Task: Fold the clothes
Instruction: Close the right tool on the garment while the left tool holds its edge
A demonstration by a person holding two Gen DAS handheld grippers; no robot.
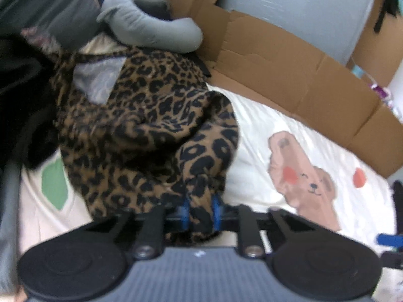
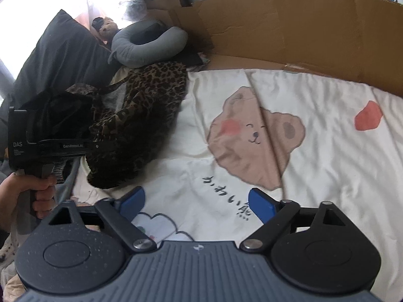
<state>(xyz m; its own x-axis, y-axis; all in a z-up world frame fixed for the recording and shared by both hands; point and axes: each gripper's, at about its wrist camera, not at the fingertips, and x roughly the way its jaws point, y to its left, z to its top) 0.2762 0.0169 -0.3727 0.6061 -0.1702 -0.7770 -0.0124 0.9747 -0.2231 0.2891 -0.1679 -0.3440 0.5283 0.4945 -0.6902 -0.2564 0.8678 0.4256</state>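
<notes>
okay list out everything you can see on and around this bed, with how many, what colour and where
Leopard-print garment: one, brown and black, crumpled at the bed's left side, one end pinched in the left tool.
Cream bedsheet with brown bear print: one, covering the bed; red and green patches too.
Grey U-shaped neck pillow: one, at the head of the bed, behind the garment.
Dark grey pillow: one, far left, by the bright window.
Small brown teddy bear: one, between the two pillows.
Flattened brown cardboard: several panels, along the bed's far edge.
Left tool: black with blue fingers, shut on the garment.
Right tool: black with blue fingers, open above the sheet.
Person's hand: one, gripping the left tool's handle.
</notes>
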